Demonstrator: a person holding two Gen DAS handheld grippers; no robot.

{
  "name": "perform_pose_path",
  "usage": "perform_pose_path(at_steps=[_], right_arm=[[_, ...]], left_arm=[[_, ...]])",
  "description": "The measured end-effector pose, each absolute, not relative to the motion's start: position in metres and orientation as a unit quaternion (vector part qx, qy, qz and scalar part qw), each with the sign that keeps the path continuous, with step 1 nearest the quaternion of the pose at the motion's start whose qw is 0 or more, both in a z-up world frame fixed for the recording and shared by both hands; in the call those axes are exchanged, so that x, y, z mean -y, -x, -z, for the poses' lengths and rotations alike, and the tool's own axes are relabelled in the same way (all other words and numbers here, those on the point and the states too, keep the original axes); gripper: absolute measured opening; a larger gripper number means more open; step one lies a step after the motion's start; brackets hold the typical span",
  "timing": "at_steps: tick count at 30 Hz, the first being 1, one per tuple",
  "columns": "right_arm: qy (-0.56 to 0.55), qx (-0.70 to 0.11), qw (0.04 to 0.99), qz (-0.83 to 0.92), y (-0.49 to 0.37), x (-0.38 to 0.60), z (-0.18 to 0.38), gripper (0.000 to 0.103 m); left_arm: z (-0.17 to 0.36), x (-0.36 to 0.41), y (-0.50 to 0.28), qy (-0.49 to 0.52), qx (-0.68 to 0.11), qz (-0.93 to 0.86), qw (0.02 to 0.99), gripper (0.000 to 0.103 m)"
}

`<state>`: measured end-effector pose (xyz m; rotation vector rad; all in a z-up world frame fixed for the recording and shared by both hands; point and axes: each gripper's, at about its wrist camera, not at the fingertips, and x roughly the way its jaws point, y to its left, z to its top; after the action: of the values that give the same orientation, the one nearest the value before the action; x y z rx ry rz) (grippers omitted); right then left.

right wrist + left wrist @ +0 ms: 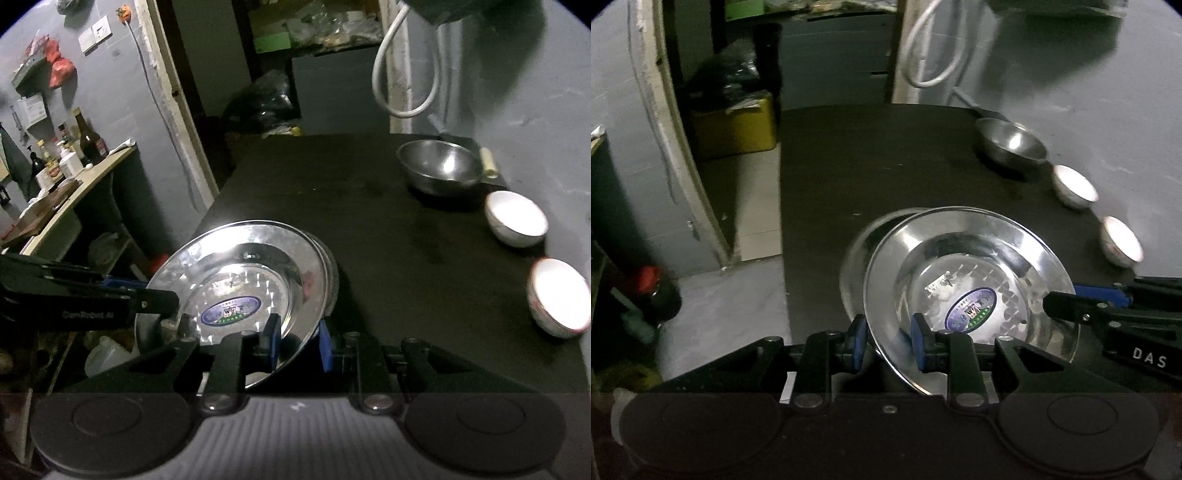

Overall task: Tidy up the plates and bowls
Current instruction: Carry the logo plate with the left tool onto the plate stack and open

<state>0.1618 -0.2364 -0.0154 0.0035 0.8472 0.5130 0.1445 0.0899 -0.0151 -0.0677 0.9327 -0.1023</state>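
On the dark bench [388,240] we have shiny steel plates and a row of bowls. We use the big steel bowl [441,168] at the far end, close to the wall, as our landmark.

Biggest first: the top plate [964,291] is on our side of the big steel bowl, well apart from it. It is tilted, not flat. Under it lies at least one more plate [860,251], whose rim peeks out on the side away from the wall. We think the top plate is meant to sit on that stack.

Both tools hold this one plate. Our left tool [888,341] is clamped on the near rim, one blue pad under it and one on top. Our right tool [298,341] is clamped on the rim too, on the side nearer the wall. So the plate lies straight ahead of both tools, and neither is nearer. To set it down, we judge it must come level and line up over the plate below.

Now the bowls. The big steel bowl looks empty. Next toward us along the wall is a white bowl [515,218], then a second white bowl [559,295]. They glare bright, so we cannot tell what is inside. The top plate holds nothing, just a sticker [971,310] in its middle.
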Motion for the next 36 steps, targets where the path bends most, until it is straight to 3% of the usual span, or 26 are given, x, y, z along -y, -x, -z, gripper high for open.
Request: perform_pose_path(at_steps=[36], right_arm=[[0.094, -0.422, 0.876, -0.215, -0.188, 0.186, 0.033, 0.026]], left_arm=[[0.047, -0.084, -0.188, -0.023, -0.471, 0.029, 0.882, 0.032]])
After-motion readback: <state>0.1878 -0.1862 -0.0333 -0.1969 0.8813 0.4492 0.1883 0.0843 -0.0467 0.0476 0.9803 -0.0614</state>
